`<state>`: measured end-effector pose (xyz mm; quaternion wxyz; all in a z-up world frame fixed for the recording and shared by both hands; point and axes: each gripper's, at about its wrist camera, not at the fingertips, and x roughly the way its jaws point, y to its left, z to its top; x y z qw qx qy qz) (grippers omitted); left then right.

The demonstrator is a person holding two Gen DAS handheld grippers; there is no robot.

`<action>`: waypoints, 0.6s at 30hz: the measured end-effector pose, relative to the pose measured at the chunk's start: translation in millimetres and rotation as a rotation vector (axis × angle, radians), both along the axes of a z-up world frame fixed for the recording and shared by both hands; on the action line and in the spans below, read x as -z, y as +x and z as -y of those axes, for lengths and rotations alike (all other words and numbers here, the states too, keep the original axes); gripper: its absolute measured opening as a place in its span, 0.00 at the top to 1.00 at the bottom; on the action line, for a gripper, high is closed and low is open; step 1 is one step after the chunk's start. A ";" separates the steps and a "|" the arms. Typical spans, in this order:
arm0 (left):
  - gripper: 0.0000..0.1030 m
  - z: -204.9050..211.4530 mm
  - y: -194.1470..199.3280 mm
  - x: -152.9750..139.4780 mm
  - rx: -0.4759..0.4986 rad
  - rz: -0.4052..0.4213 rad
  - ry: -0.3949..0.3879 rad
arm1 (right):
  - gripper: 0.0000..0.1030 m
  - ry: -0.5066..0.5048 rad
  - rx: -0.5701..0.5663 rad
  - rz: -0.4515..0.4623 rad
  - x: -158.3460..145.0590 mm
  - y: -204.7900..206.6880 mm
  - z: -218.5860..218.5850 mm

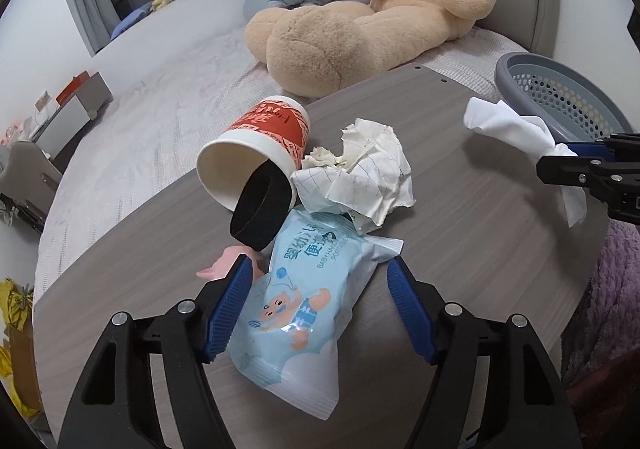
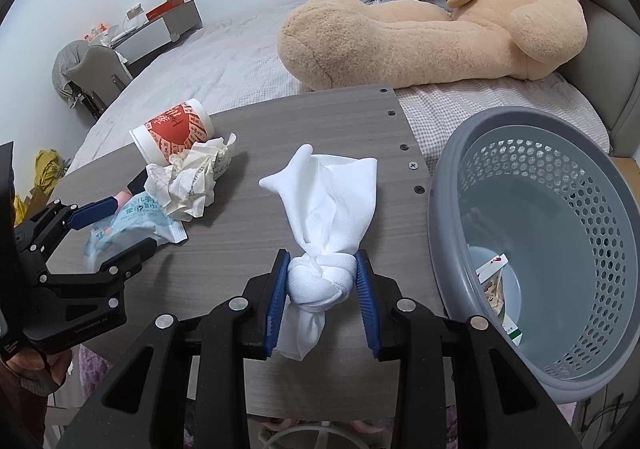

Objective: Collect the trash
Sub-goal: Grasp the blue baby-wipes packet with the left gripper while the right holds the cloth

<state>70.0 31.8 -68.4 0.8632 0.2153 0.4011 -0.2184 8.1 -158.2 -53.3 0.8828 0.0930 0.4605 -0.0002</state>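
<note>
The right gripper (image 2: 322, 281) is closed on the knot of a white cloth (image 2: 332, 205), w/ both blue pads pressing the knot from each side; the cloth's loose end stands up above the bench (image 2: 280, 121), just beside the grey basket (image 2: 448, 185). The basket sits at the right edge of the bench & holds some small packets at its bottom. The left gripper (image 1: 320, 281) is wide open, its fingers on both sides of a light blue wipes pack (image 1: 296, 301) that lies flat on the bench; the left pad is near or touching the pack, the right pad is clearly apart from it. Right behind the pack there is a crumpled paper (image 1: 360, 173), & next to it a red-white paper cup (image 1: 256, 153) lying on its side, mouth toward the left wrist camera, w/ a black band (image 1: 260, 205) leaning at its mouth. A small pink thing (image 1: 224, 265) shows beside the left finger; what it is I cannot tell. Behind the bench is a bed (image 2: 224, 61) w/ a big teddy bear (image 2: 440, 33) on it.
</note>
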 end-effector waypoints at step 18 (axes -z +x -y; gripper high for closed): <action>0.34 -14.1 -15.6 4.7 -0.108 -0.184 -0.193 | 0.69 0.018 -0.002 0.013 -1.4 -3.6 2.7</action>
